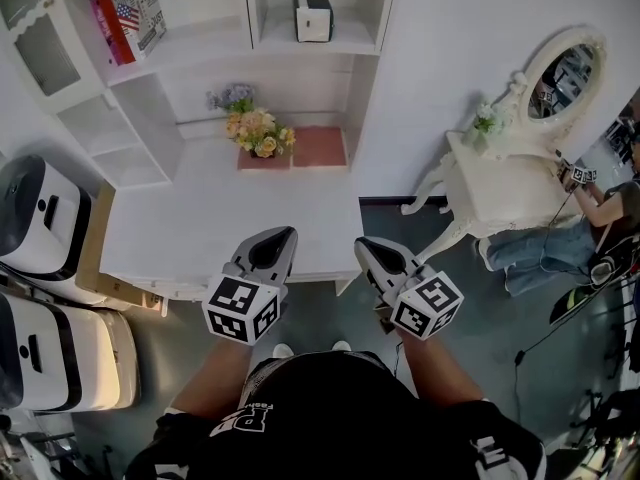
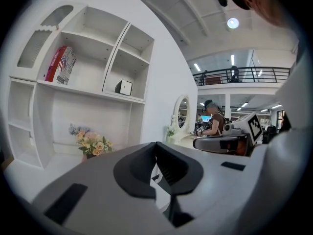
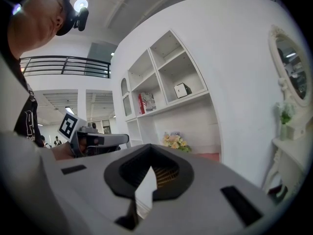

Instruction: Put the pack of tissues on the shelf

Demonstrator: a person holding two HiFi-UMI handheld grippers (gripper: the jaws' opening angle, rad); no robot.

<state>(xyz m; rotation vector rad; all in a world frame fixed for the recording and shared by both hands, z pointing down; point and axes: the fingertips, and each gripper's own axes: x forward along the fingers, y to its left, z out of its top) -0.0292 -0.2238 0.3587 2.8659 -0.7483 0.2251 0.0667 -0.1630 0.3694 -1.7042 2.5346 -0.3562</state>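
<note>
I have both tongs level in front of me, side by side above the floor just short of the white desk's point(image 1: 230, 218) front edge. The left gripper point(image 2: 161, 165) has its jaws brought together with nothing between them, and its nose points at the shelf unit. The right gripper point(image 3: 149, 173) is likewise closed and empty, the two dark pads meeting in front of its camera. From the head view the two noses sit near each other, apart, with my forearms running back under them.

The pack of tissues point(image 1: 313, 14) stands upright on the shelf point(image 1: 345, 40), in the right-hand compartment of the upper row, alone there and well apart from both grippers. In the compartment to its left a book with a flag on its cover point(image 1: 130, 16) leans against a red one. Lower down, at the back of the desk, a bunch of pale flowers point(image 1: 257, 131) sits just beside a pink mat point(image 1: 320, 146).

To my right a white dressing table point(image 1: 490, 183) carries an oval mirror point(image 1: 565, 73), and a person point(image 1: 590, 218) sits beyond it. Two white machines point(image 1: 40, 218) stand at my left.
</note>
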